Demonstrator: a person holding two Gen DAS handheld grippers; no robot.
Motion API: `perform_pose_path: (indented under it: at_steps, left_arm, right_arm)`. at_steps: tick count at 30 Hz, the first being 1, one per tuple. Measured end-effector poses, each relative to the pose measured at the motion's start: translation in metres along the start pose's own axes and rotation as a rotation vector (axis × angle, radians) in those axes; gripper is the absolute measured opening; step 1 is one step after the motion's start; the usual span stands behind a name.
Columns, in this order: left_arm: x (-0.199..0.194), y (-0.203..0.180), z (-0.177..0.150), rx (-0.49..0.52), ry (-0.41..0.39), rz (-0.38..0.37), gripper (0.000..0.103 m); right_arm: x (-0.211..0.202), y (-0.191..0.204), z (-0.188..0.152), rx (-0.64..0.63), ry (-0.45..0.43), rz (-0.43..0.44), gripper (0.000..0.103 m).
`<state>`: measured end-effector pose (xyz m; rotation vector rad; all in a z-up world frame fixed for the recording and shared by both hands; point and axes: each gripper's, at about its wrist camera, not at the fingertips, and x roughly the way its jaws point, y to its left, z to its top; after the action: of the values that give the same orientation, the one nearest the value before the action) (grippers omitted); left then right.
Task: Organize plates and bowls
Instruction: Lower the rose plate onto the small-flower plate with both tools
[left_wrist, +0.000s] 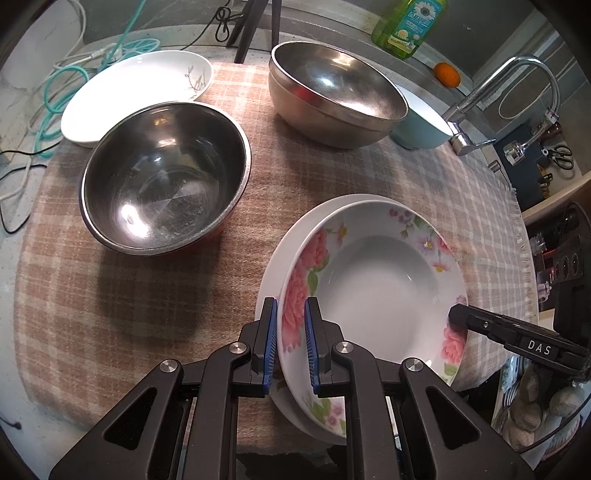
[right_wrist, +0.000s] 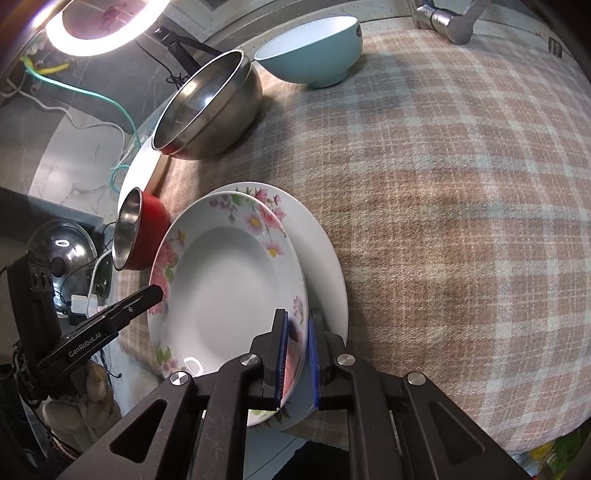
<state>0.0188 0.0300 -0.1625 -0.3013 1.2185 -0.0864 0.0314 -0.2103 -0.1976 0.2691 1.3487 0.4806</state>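
Observation:
A floral deep plate rests on a plain white plate at the front right of the plaid cloth. My left gripper straddles the floral plate's left rim, blue pads on both sides, a small gap still showing. My right gripper straddles the same floral plate at its right rim, above the white plate. Its finger shows in the left wrist view. A steel bowl, a stacked steel bowl, a teal bowl and a white leaf-print plate stand behind.
The plaid cloth covers the counter. A faucet, a green soap bottle and an orange are at the back right. Cables lie at the back left. A ring light glows at the right wrist view's upper left.

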Motion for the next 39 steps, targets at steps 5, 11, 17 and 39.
perform_pose_path:
  at_steps: [5,11,17,39]
  left_arm:
    - [-0.001,-0.001,-0.001,0.016,-0.011,0.015,0.013]
    - [-0.001,-0.003,-0.001,0.033,-0.017,0.028,0.013]
    - [0.000,-0.006,0.000,0.053,-0.024,0.045,0.013]
    - [0.004,-0.014,-0.001,0.115,-0.020,0.081,0.013]
  right_arm:
    - [0.001,0.009,-0.001,-0.043,-0.007,-0.046,0.012]
    - [0.002,0.010,-0.001,-0.060,-0.006,-0.063,0.013]
    - [0.003,0.015,-0.003,-0.094,-0.010,-0.096,0.014]
    - [0.005,0.029,-0.002,-0.171,0.004,-0.195,0.017]
